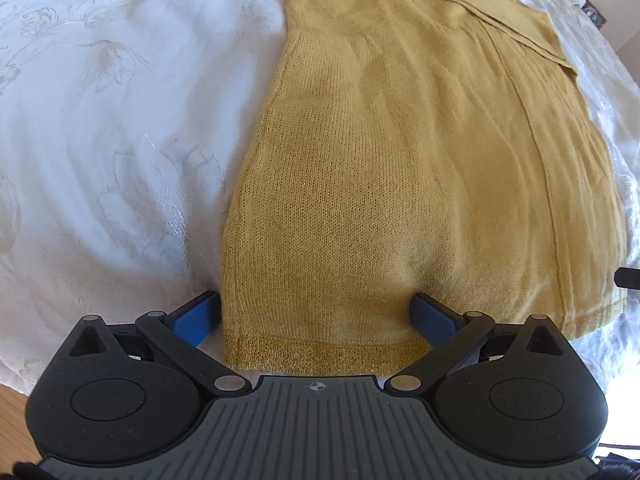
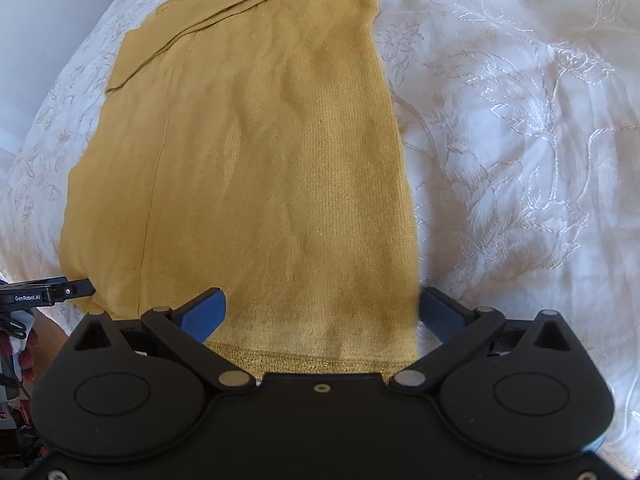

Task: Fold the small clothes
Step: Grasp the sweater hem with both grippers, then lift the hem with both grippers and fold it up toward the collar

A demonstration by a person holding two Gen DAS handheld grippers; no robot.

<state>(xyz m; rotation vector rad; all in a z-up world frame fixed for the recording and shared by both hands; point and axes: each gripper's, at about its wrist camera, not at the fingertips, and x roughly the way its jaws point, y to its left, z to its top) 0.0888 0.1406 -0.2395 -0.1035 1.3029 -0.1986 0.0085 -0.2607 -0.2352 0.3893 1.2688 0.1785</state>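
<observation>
A mustard-yellow knit garment (image 1: 400, 160) lies flat on a white bedspread, its sides folded inward and its glittery hem nearest me. My left gripper (image 1: 316, 310) is open at the hem's left corner, one blue pad off the left edge, the other on the cloth. In the right wrist view the same garment (image 2: 260, 160) fills the middle. My right gripper (image 2: 322, 308) is open at the hem's right corner, one pad on the cloth, the other off the right edge. The left gripper's tip (image 2: 60, 290) shows at the left of that view.
The white embroidered bedspread (image 1: 100, 140) (image 2: 520, 140) spreads on all sides of the garment. A strip of wooden floor (image 1: 12, 420) shows past the bed's near edge. Clutter (image 2: 16, 340) sits low at the left of the right wrist view.
</observation>
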